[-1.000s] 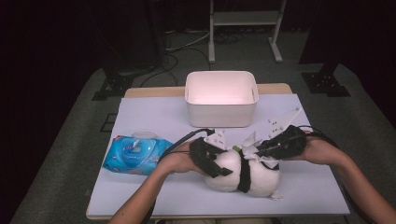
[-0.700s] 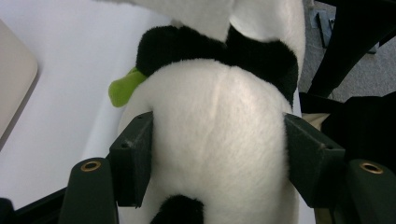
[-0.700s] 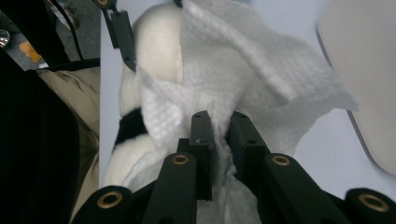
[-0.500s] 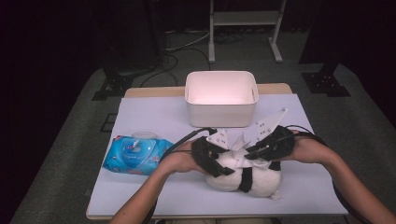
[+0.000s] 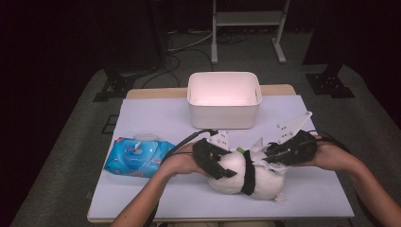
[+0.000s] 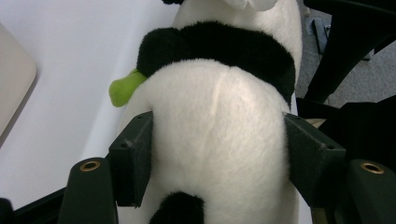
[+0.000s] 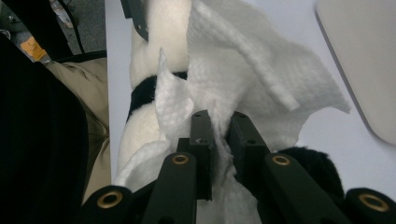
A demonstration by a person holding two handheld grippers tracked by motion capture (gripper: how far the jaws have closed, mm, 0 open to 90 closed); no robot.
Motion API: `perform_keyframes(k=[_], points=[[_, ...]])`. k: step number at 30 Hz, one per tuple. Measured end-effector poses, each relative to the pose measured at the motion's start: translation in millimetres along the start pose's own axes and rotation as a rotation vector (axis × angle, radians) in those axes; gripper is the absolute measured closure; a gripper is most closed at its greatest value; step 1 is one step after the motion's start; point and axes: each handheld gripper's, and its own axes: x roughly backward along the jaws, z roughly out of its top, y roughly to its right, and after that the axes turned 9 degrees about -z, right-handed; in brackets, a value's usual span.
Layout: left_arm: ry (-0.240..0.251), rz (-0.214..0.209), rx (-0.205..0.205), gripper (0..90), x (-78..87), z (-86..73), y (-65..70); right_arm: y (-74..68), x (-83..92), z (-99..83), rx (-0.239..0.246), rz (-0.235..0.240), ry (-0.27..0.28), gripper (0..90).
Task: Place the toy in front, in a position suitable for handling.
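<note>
Plush panda (image 5: 246,177) lies near-centre on table, long axis left-right. Left gripper (image 6: 217,149) clamps its left end; right gripper (image 7: 218,135), pinching wet wipe (image 7: 252,74), sits on its right end.

Plush panda (image 6: 219,140): in the left gripper view its top and bottom run past the picture's edges; the part between the pads of the left hand-held gripper (image 6: 217,154) is all that reads clearly. Head and face not discernible.

Green piece (image 6: 125,87) on the panda: partly tucked behind the black band; what it is cannot be told.

White wipe (image 7: 243,79): its pinched middle is hidden between the jaws of the right hand-held gripper (image 7: 219,135); its lower folds are cut off below.

White bin (image 7: 364,60): beyond the right hand-held gripper, cropped at the picture's edge.

Blue wipes pack (image 5: 137,156): label too small to read.
</note>
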Motion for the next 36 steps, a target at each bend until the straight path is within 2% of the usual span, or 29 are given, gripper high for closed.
perform_keyframes(k=[4,7,8,14,22,27,29,32,33,34,36], points=[[0.005,-0.013,-0.009,27.5,1.0,0.1,-0.8,-1.0,-0.4,-4.8,-0.015,0.002,0.011,80.1],[0.011,-0.015,0.001,23.8,1.8,-0.4,-2.5,-1.1,-0.8,-6.3,-0.017,0.002,0.013,80.2],[0.015,-0.012,0.01,19.6,3.2,-1.7,-4.4,-1.4,-1.0,-8.5,-0.021,0.002,0.016,80.2],[0.056,-0.029,0.028,17.6,8.5,-6.2,-8.3,-0.5,3.3,-16.9,-0.03,0.001,0.023,80.2],[0.068,-0.035,0.057,13.0,12.0,-13.3,-12.7,-0.8,6.8,-23.3,-0.037,-0.003,0.021,80.3],[0.067,-0.06,0.067,11.0,11.0,-18.3,-16.0,0.0,8.0,-25.4,-0.033,-0.003,0.018,80.3],[0.073,-0.072,0.069,11.4,10.0,-20.6,-17.0,-0.3,8.4,-26.4,-0.047,-0.003,0.016,80.3],[0.076,-0.08,0.066,26.3,8.9,-22.4,-17.4,0.0,7.7,-26.1,-0.042,-0.003,0.014,80.2],[0.084,-0.078,0.073,26.3,9.7,-22.2,-16.9,0.0,7.7,-26.1,-0.042,-0.003,0.014,80.2],[0.089,-0.067,0.061,34.2,12.4,-21.2,-15.9,0.5,7.5,-24.0,-0.038,-0.011,0.02,80.3],[0.1,-0.063,0.067,36.6,14.5,-19.9,-15.1,1.1,7.7,-22.7,-0.036,-0.012,0.024,80.3]])
